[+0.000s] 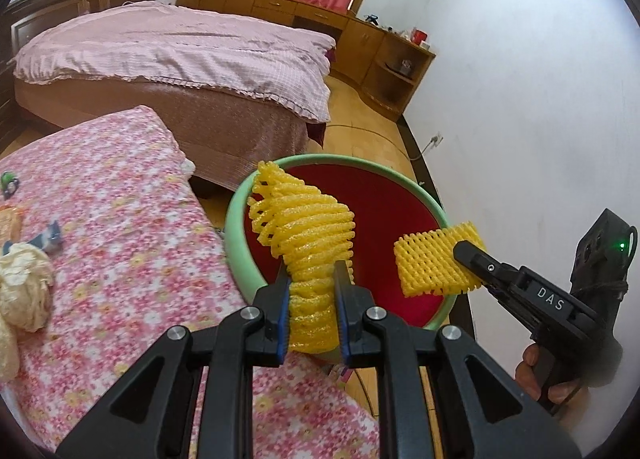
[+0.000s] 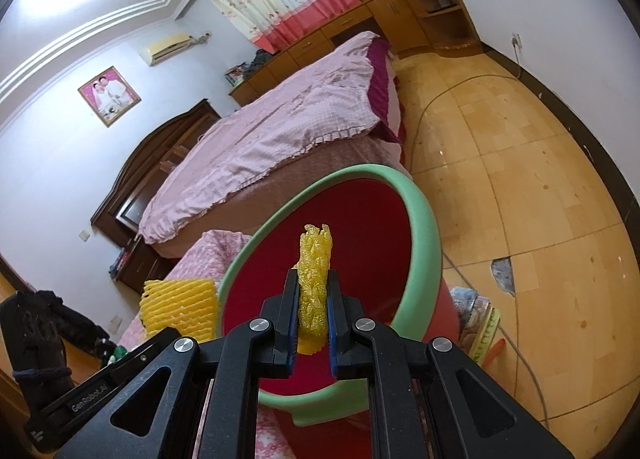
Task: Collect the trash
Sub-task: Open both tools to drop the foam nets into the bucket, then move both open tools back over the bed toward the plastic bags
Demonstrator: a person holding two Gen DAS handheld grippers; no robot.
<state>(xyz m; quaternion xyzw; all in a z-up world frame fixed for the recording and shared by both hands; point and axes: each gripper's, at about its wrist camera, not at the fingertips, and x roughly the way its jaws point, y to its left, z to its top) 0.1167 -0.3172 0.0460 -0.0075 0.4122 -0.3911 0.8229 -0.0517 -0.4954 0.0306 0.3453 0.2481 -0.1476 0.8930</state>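
Observation:
My left gripper (image 1: pixel 311 273) is shut on a yellow foam fruit net (image 1: pixel 304 227) and holds it over the near rim of a red bin with a green rim (image 1: pixel 236 215). My right gripper (image 2: pixel 313 279) is shut on a second yellow foam net (image 2: pixel 314 259), held over the bin's red inside (image 2: pixel 360 227). In the left wrist view the right gripper (image 1: pixel 466 249) comes in from the right with its net (image 1: pixel 432 263) over the bin's right rim. The left gripper's net also shows in the right wrist view (image 2: pixel 180 309).
A table with a pink flowered cloth (image 1: pixel 120 227) lies left of the bin, with a cream crumpled wad (image 1: pixel 24 287) and small wrappers (image 1: pixel 48 239) on it. A bed with a pink cover (image 1: pixel 180 55) stands behind. A stack of books (image 2: pixel 476 315) and a cable (image 2: pixel 520 339) lie on the floor.

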